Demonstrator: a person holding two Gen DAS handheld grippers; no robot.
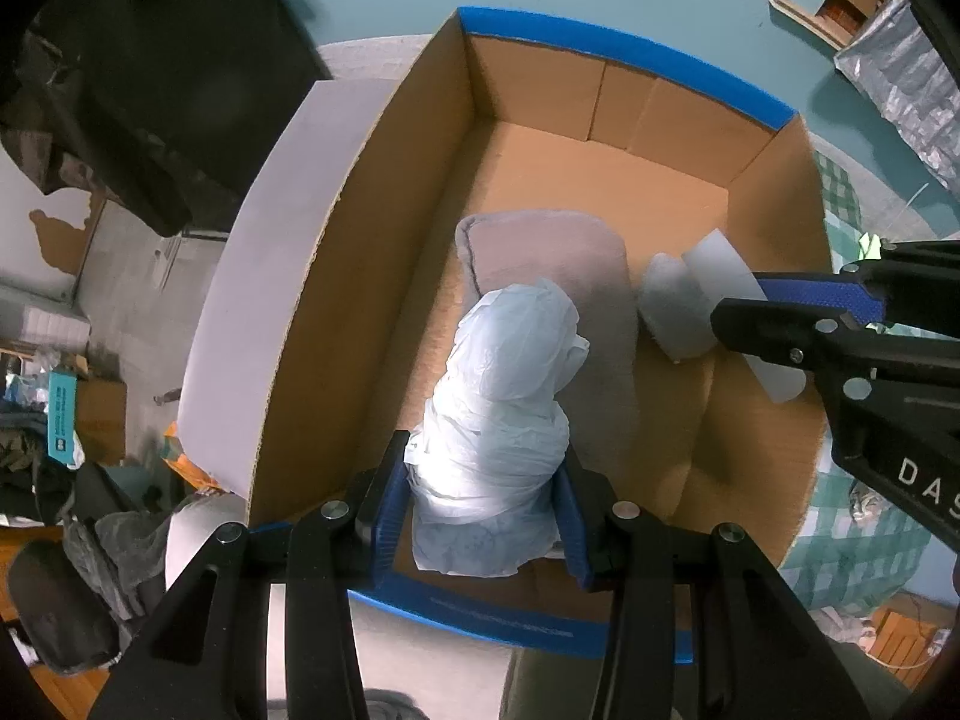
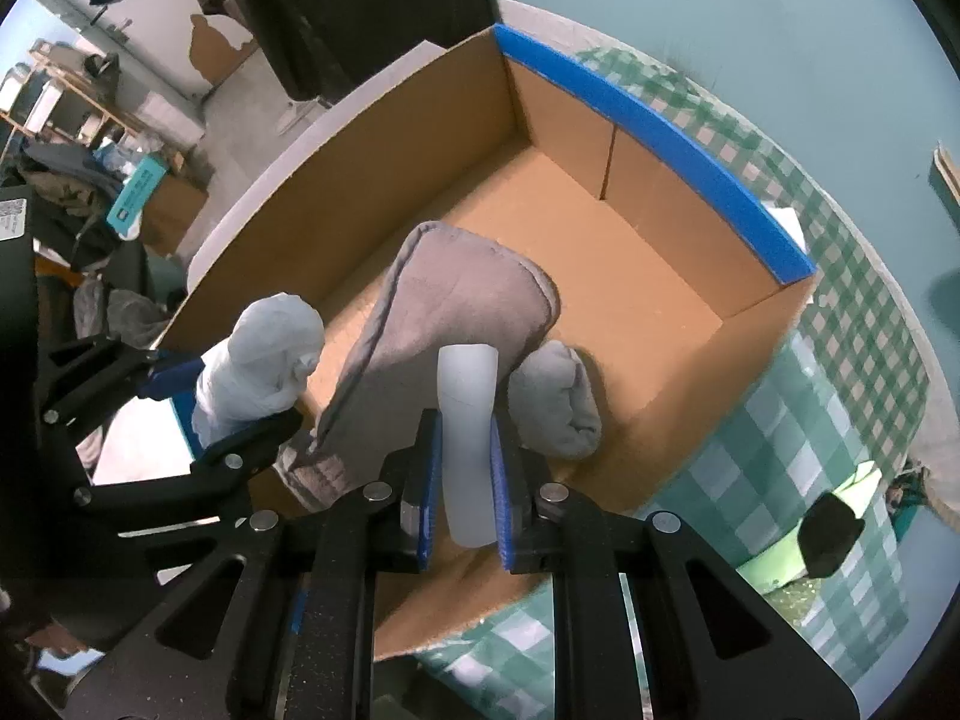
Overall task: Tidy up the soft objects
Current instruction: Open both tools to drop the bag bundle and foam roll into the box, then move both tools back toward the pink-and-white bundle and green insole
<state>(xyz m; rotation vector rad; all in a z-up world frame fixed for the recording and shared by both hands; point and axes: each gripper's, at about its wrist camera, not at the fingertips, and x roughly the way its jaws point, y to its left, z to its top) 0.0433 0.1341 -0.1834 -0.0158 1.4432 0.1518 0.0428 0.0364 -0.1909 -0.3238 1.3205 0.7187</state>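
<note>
A cardboard box (image 1: 360, 276) with blue-taped rims (image 2: 654, 126) lies open below both grippers. Inside lie a folded grey towel (image 1: 540, 252) (image 2: 456, 294) and a small rolled grey cloth (image 1: 666, 306) (image 2: 558, 402). My left gripper (image 1: 483, 516) is shut on a white plastic-wrapped bundle (image 1: 504, 408), held over the box's near edge; it also shows in the right wrist view (image 2: 258, 360). My right gripper (image 2: 465, 480) is shut on a white foam strip (image 2: 465, 420), held over the towel; the strip shows in the left wrist view (image 1: 726, 276).
The box sits on a green checked cloth (image 2: 828, 396). A lavender box flap (image 1: 282, 276) hangs to the left. Cluttered shelves and clothing (image 1: 54, 420) fill the left side. A black and neon-green object (image 2: 828, 534) lies on the cloth at right.
</note>
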